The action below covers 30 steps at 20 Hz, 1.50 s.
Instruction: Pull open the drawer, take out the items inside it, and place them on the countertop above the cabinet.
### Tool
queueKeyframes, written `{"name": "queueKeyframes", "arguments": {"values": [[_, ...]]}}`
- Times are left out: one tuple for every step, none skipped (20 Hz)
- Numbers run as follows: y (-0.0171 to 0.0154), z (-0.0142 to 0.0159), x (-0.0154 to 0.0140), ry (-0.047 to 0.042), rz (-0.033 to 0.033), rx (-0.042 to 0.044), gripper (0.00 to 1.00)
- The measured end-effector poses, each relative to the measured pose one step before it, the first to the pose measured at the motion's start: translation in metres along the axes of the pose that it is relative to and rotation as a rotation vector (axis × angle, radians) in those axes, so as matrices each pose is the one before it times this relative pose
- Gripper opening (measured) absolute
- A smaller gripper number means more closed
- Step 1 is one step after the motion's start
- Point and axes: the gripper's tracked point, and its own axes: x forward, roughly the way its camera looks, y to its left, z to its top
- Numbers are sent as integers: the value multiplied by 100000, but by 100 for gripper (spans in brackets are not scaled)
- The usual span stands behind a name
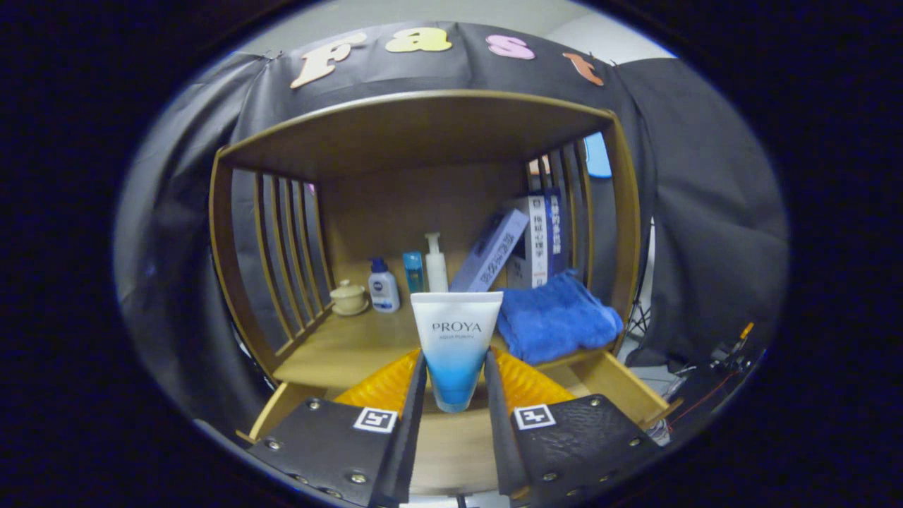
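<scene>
Countertop (331, 346) carries, left to right, a lidded cup (348, 296), bottles (384, 286), books (536, 243) and a blue towel (557, 317) near its front right corner, while gripper (455, 377) fingers pinch the blue-white tube (456, 346) over the open drawer (621, 384).

A wooden shelf unit (423, 134) is set against black cloth (705, 204) that is draped behind it and to both sides. The unit is closed by a solid back panel (416, 204) and by slatted sides (282, 247). Above the cloth, a pale wall or ceiling (451, 13) is seen. Beyond the unit's right side, cables (712, 370) are strewn on a dark floor. Even, soft light is cast across the wood.
</scene>
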Motion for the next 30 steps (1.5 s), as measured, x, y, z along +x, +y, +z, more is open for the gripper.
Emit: {"name": "queueKeyframes", "arguments": {"values": [[205,1100,593,-1143,61,-573,46],[313,567,776,-492,-204,-1354,46],[383,341,773,67,404,-1082,46],[516,327,907,-313,452,-306,46],[318,-323,949,1182,-109,-669,46],[294,-450,868,1502,-701,-669,46],[486,-600,988,1238,-170,-469,46],[510,-776,936,1511,119,-733,46],[372,-1020,976,2022,-329,-1070,46],[460,-1117,1069,2348,-271,-1140,46],[646,-1369,1035,3158,203,-966,46],[683,-1207,999,3562,647,-250,46],[762,-1160,967,3256,982,63,46],[350,524,648,-1668,753,119,46],[114,24,698,-386,-1602,-522,46],[289,78,627,463,-963,407,46],[585,285,515,-275,606,1207,46],[550,57,716,912,562,1009,46],[188,198,475,-415,-177,170,46],[-76,67,623,276,-655,-117,46],[72,331,342,-878,-773,-90,46],[95,47,54,194,-289,-456,46],[75,208,350,-726,-29,267,47],[138,-356,689,1633,-513,320,47],[23,-577,305,1793,-353,409,49],[-53,-289,475,1311,-267,75,49],[-158,-308,285,1247,-604,-299,49],[-51,-317,223,750,-612,-479,54],[61,-211,145,598,59,-761,59],[-22,-42,-54,-440,-457,-918,64]]}}
